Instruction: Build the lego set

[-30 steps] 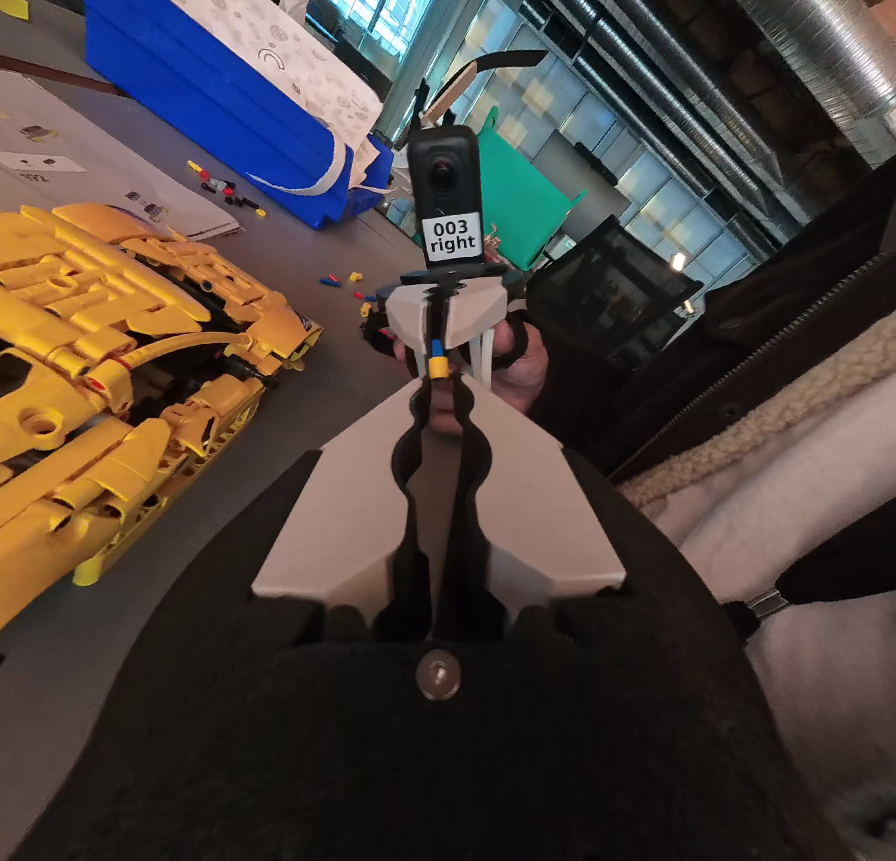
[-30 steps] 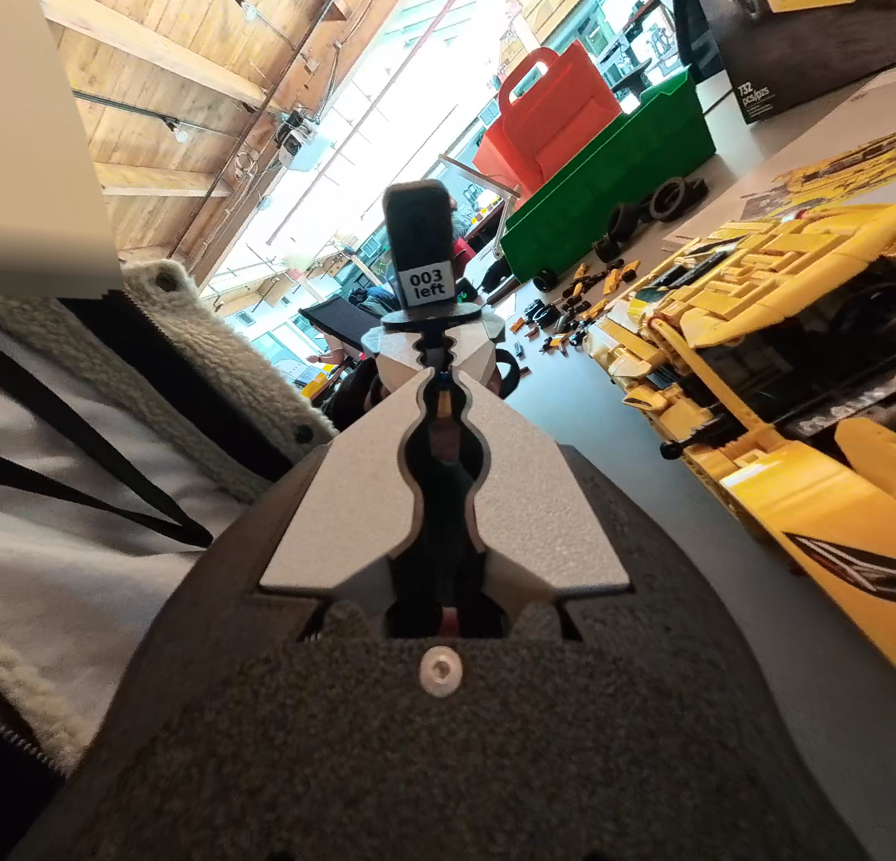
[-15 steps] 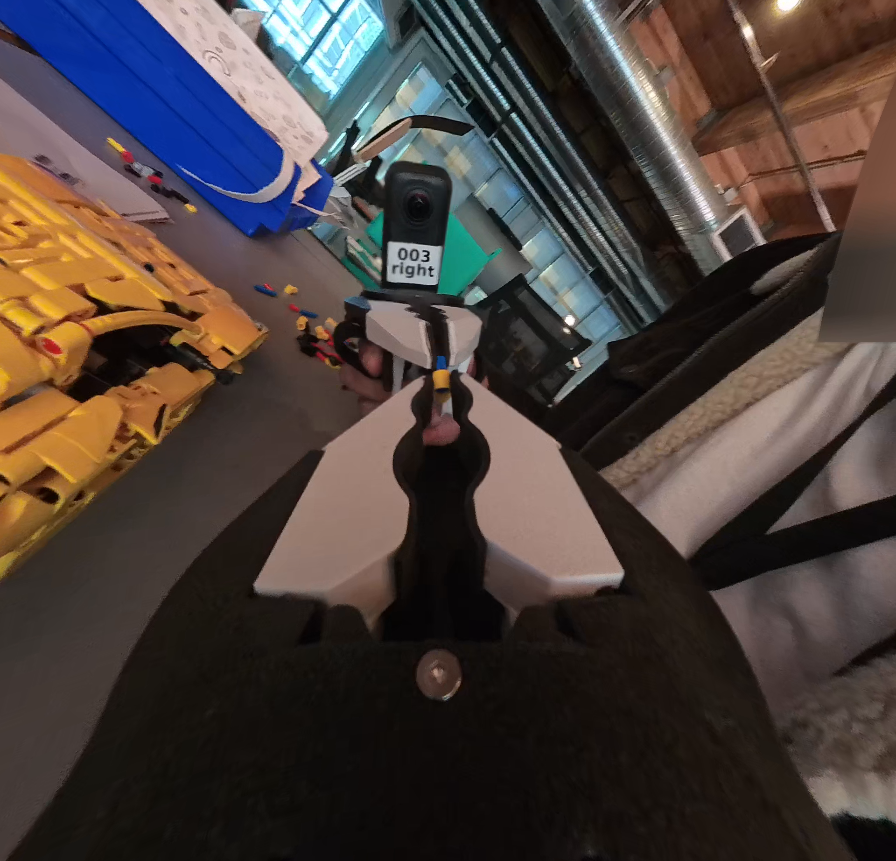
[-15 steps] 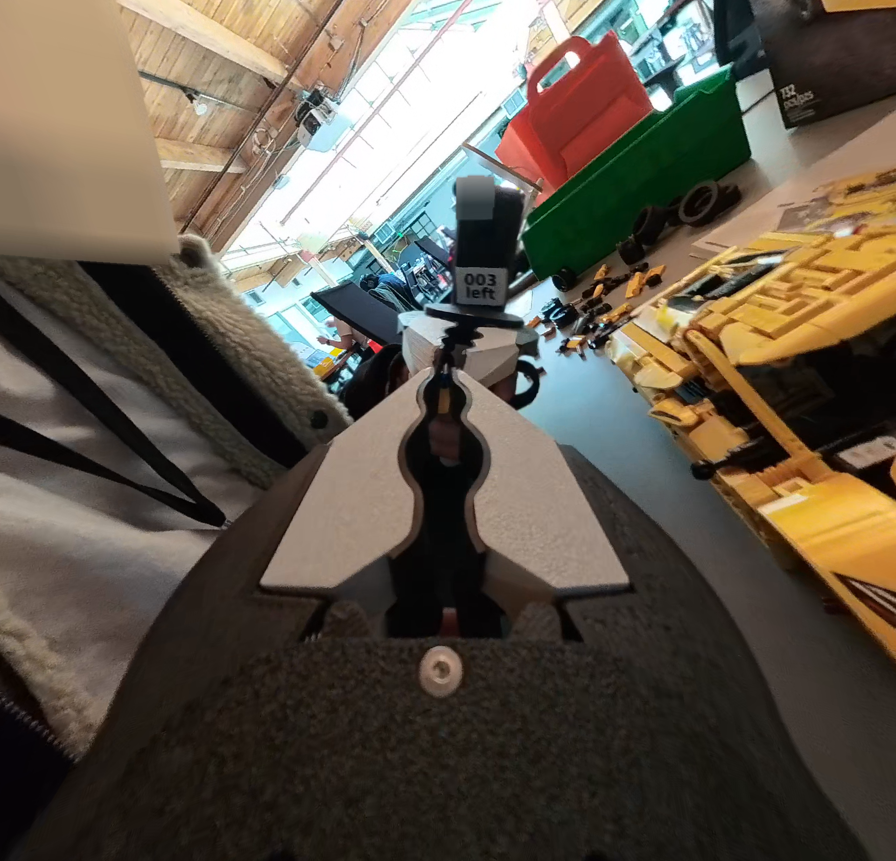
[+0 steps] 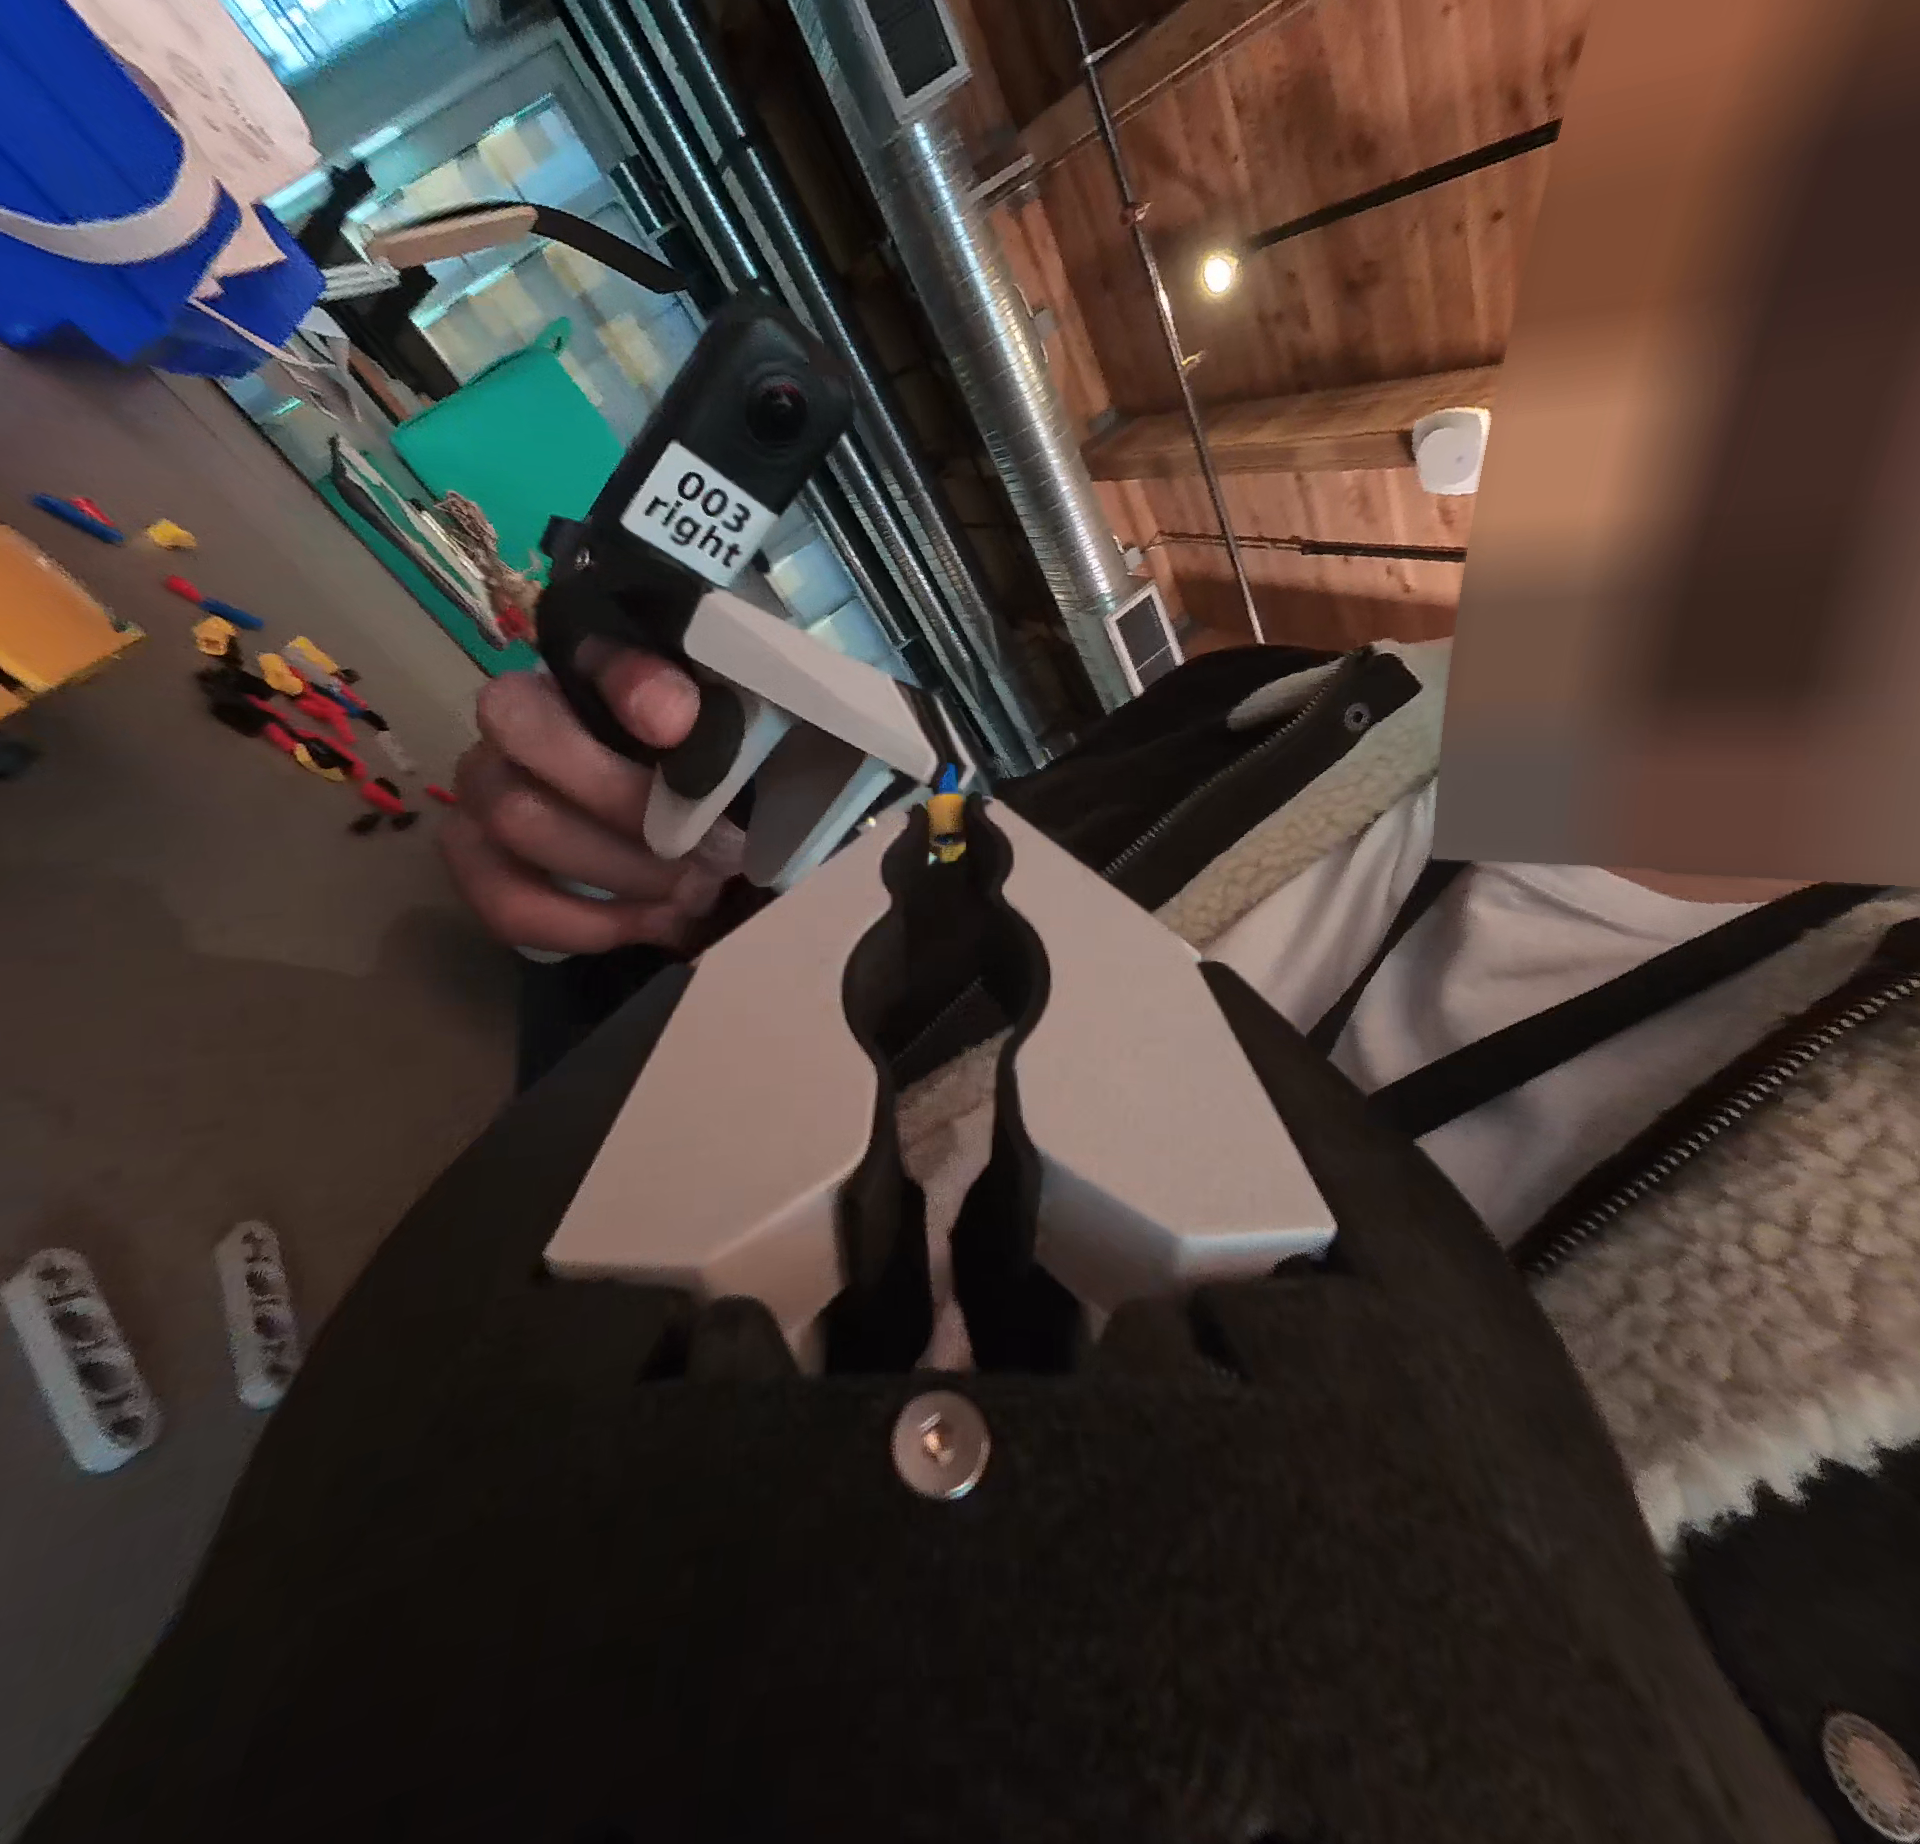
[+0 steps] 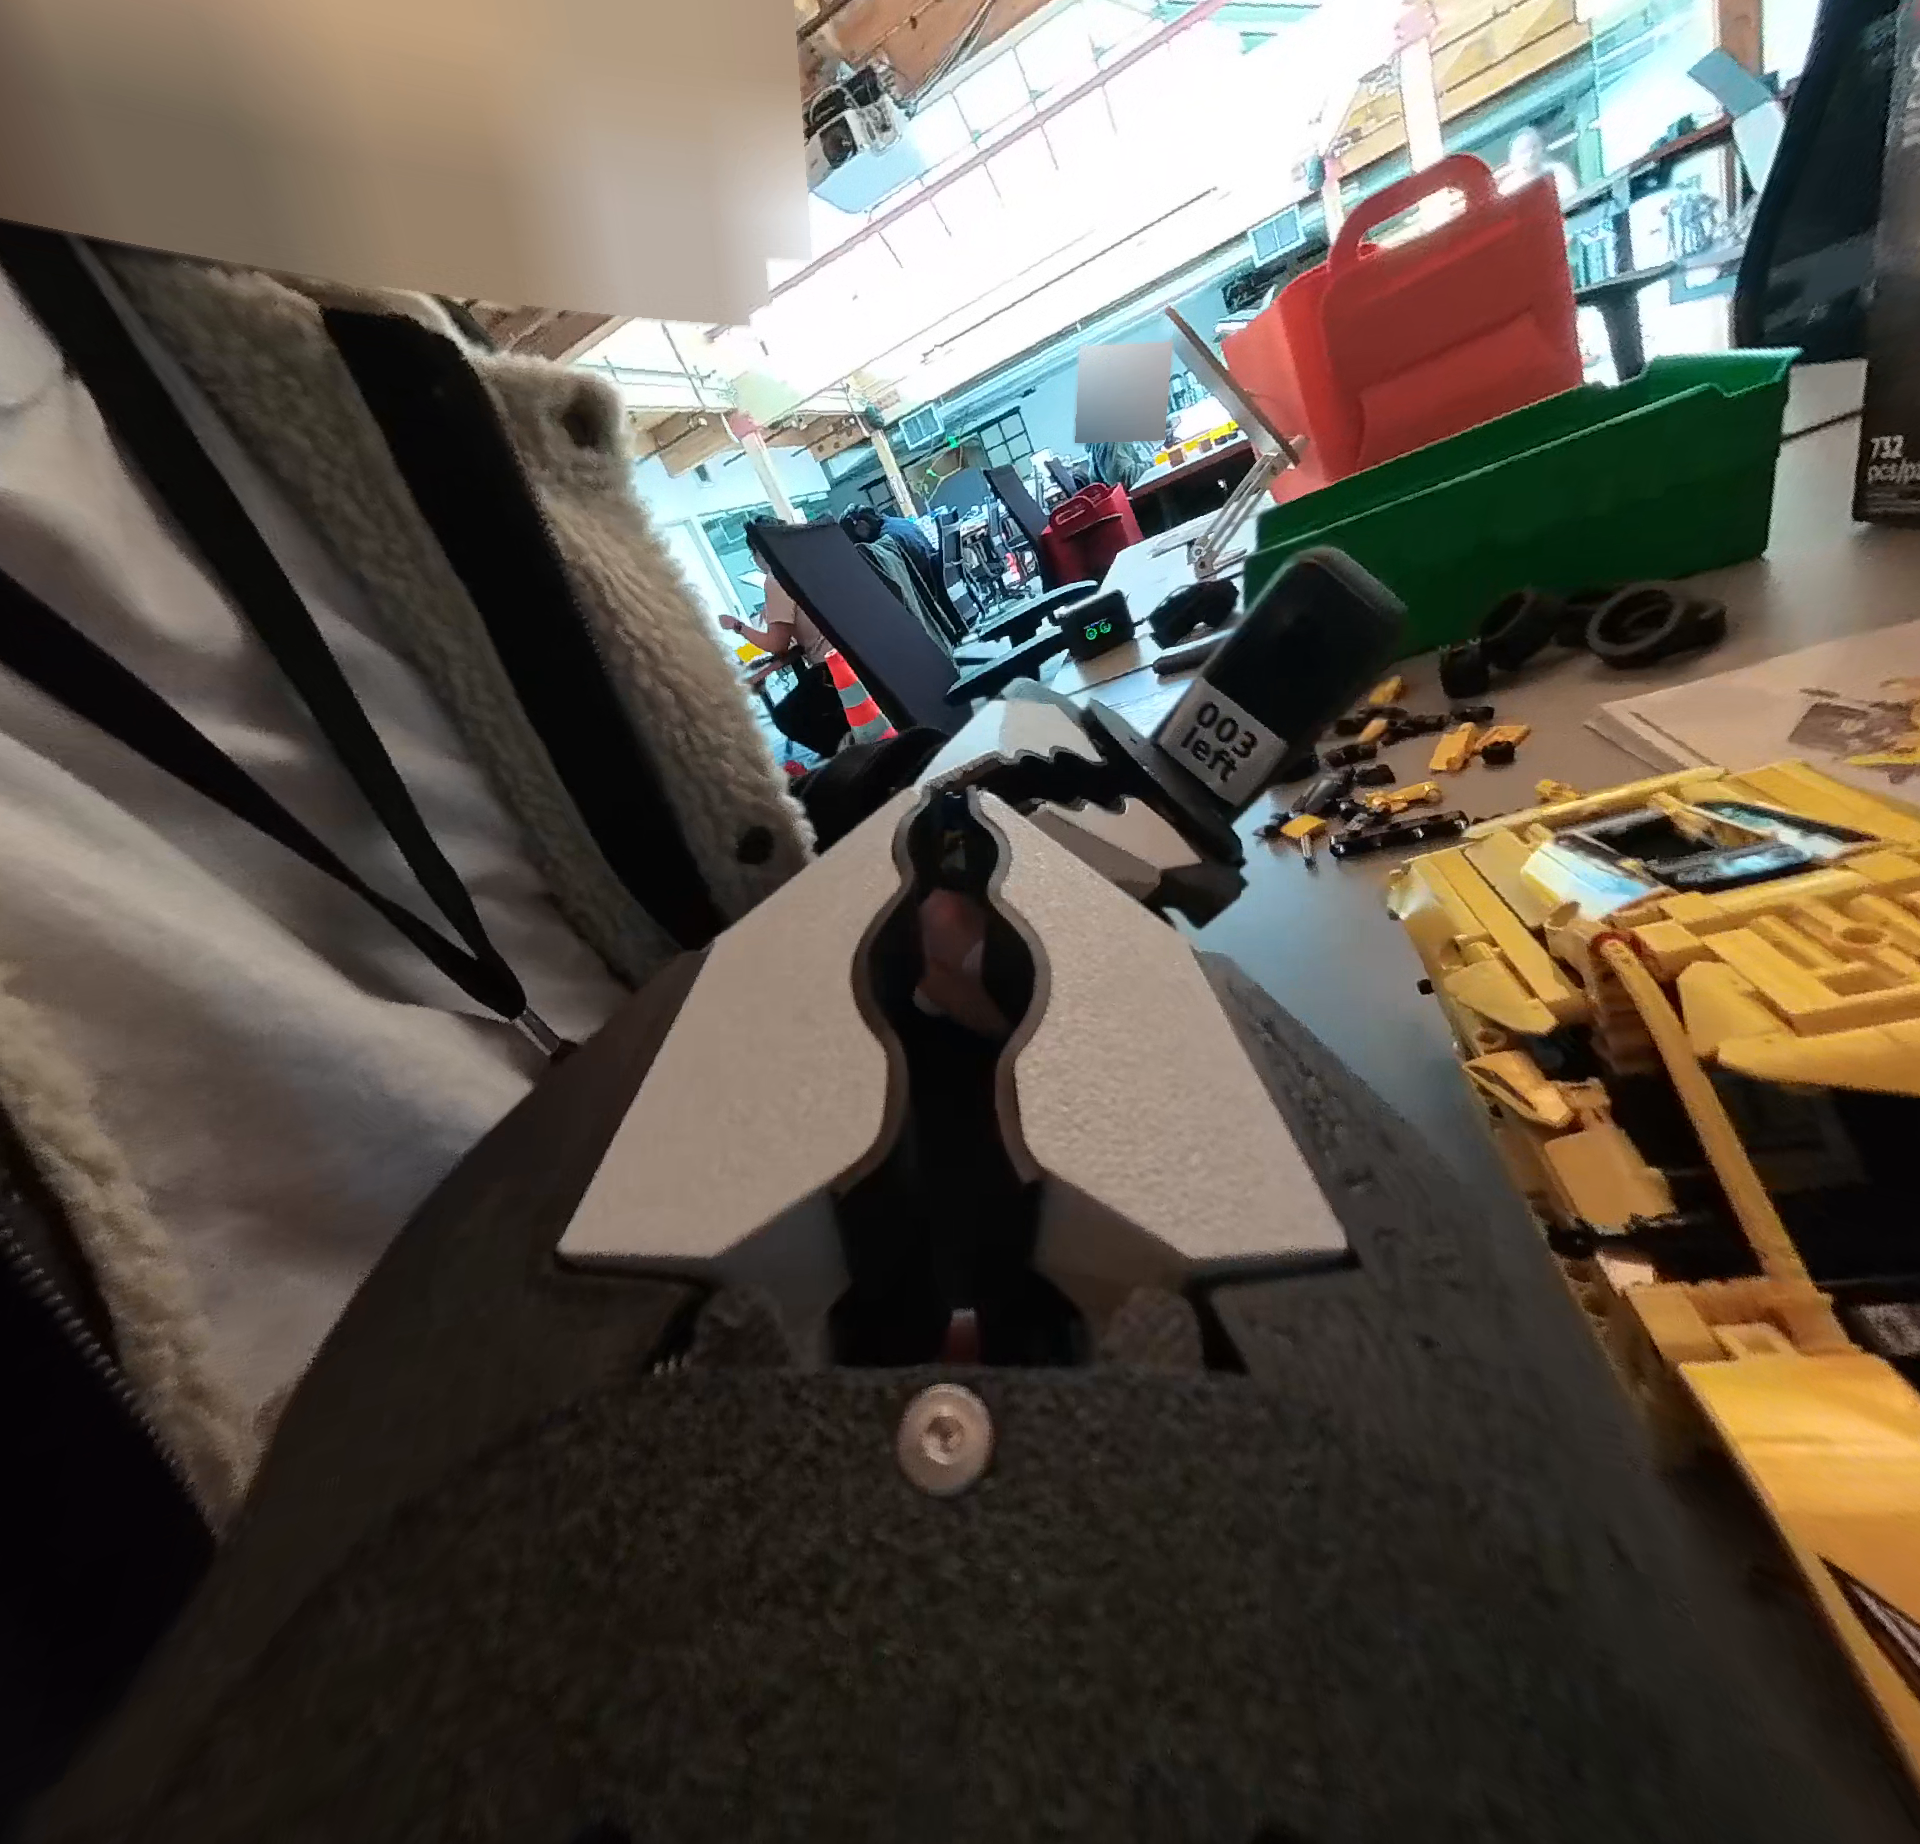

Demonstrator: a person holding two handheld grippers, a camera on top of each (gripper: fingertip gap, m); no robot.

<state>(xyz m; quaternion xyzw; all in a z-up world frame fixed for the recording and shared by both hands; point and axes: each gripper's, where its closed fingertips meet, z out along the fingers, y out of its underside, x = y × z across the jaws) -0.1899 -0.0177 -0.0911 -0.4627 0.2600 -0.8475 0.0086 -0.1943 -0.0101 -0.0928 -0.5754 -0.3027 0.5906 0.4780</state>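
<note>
In the left wrist view my left gripper (image 5: 948,830) is shut on a small yellow and blue lego piece (image 5: 945,820), held in the air close to the person's jacket. My right gripper (image 5: 933,771) comes in from the left, gripped by a hand, and its tips meet the blue end of that piece. In the right wrist view my right gripper (image 6: 952,813) is shut, with a small dark piece (image 6: 950,840) only partly visible between its tips, and the left gripper (image 6: 1023,755) meets it tip to tip. The yellow lego car (image 6: 1662,973) lies on the table at the right.
Loose small pieces (image 5: 291,693) and two white beams (image 5: 83,1358) lie on the grey table. A blue bin (image 5: 94,225) stands far left. A green bin (image 6: 1507,516), a red bag (image 6: 1423,329), black tyres (image 6: 1652,620), a booklet (image 6: 1766,724) and more loose pieces (image 6: 1382,786) lie beyond the car. Less than 4 cm separates the two grippers' tips.
Both grippers have swung away from the table toward the person's body. The right gripper, head-on before, now stands side-on to the left one. The piece now sits in the left gripper's tips.
</note>
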